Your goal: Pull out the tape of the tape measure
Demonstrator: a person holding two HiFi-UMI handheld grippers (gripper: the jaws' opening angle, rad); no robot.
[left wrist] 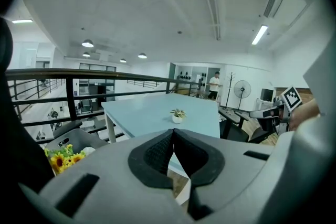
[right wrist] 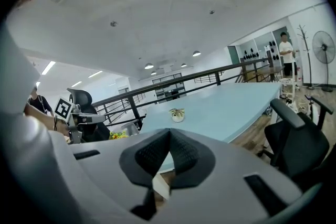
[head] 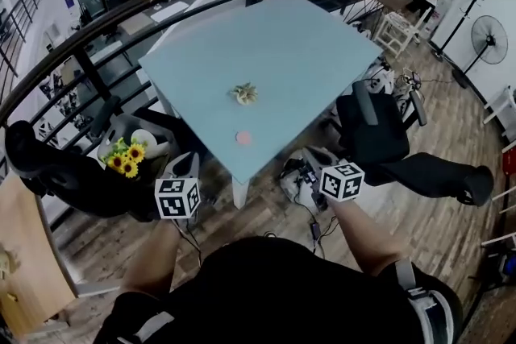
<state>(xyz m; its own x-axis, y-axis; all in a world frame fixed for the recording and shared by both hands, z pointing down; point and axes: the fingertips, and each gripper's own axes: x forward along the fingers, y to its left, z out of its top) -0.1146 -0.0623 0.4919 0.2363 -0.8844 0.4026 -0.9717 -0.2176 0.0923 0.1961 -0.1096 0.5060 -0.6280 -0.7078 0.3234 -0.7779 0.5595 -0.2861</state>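
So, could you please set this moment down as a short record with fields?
table: light blue
on table: small potted plant near the middle; pink round thing nearer the close corner
left gripper: jaws together, nothing between them
right gripper: jaws together, nothing between them
beside table: sunflowers, black chair

The left forearm (head: 153, 258) and right forearm (head: 364, 236) are reaching forward. The left gripper (left wrist: 173, 132) and right gripper (right wrist: 168, 132) are tilting slightly downward, each one's 2 jaws pressing together, seemingly empty.
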